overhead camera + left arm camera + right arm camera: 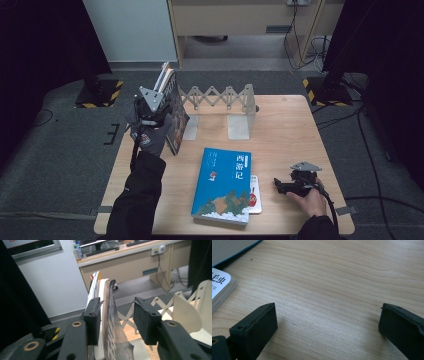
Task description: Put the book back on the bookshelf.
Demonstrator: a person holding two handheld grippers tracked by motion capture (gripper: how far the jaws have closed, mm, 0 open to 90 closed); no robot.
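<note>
Ease the left gripper [159,116], jaws parted around the upright books [105,302] by the expanding bookend rack [220,97] near the table's [285,130] far-left corner, straight off without tipping them, leaving the right gripper [280,186] resting open.

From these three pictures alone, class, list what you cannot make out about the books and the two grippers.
- Dark book, high view: its cover is edge-on, and the left gripper and hand hide its near side; title unreadable.
- Left gripper view: whether the left pad still touches the upright books cannot be told.
- Small white book, high view: mostly under the blue book; print too small.
- Right gripper, its own view: the white book is cut by the left edge.
</note>
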